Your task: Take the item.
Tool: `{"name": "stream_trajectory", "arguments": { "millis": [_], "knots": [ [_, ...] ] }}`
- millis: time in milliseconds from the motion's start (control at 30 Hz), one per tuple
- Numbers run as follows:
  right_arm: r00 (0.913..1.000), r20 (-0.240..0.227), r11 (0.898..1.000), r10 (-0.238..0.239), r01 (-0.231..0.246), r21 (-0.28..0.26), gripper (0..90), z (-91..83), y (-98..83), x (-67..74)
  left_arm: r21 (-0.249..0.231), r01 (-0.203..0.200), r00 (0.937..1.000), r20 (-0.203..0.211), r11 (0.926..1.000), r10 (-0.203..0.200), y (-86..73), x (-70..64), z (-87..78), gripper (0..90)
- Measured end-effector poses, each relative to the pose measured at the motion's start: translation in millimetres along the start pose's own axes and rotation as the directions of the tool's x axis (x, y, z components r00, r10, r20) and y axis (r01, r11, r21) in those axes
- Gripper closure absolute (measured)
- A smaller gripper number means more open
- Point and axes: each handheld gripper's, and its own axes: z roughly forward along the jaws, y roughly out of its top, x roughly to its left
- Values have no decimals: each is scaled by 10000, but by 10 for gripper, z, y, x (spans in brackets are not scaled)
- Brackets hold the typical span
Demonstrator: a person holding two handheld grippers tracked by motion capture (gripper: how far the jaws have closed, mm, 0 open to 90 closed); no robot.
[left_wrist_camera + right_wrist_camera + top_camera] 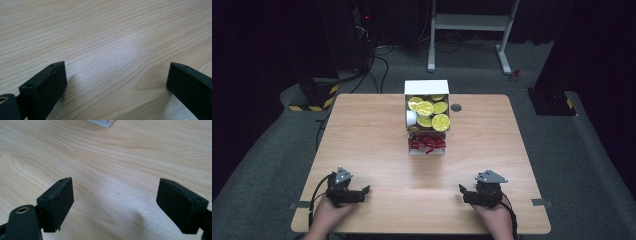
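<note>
We see one white box point(427, 116) standing at the far middle of the table point(362, 130), and we take it as our landmark. Its upper part holds round cups with yellow lids point(432, 114); we count about six, though some overlap and the count is unsure. One white cup point(411, 118) lies on its side at the box's left edge. Below the cups, the near part of the box holds a heap of small red packets point(427, 143), too tangled for us to count.

Two hands come in from the near edge, well apart from the box. The left tool point(366, 190) rests low by the table, nearer than the box and to its left, pointing inward toward the right. Its jaws stand wide with bare wood between them. The right tool point(462, 189) sits nearer than the box and to its right, pointing inward toward the left. Its jaws stand apart and grip nothing. In the right gripper view a corner of the box point(101, 122) shows ahead of those jaws.
</note>
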Motion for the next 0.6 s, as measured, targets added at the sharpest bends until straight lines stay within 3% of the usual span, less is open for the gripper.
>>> {"name": "stream_trajectory", "arguments": {
  "millis": [200, 400, 600],
  "knots": [
    [9998, -95, 9994, 172, -174, -304, 163, -61, 58, -15, -2, 0, 10000, 0, 10000, 0, 0, 0, 0, 34],
    [9997, -240, 9983, -34, 20, -581, 163, -88, 125, 4, 2, -6, 10000, -8, 10000, 6, 0, 0, 0, 35],
    [9993, -352, 9981, 121, -142, -594, 163, -91, 200, 37, -55, -31, 10000, -17, 10000, 31, 2, -3, 4, 36]
  ]
}}
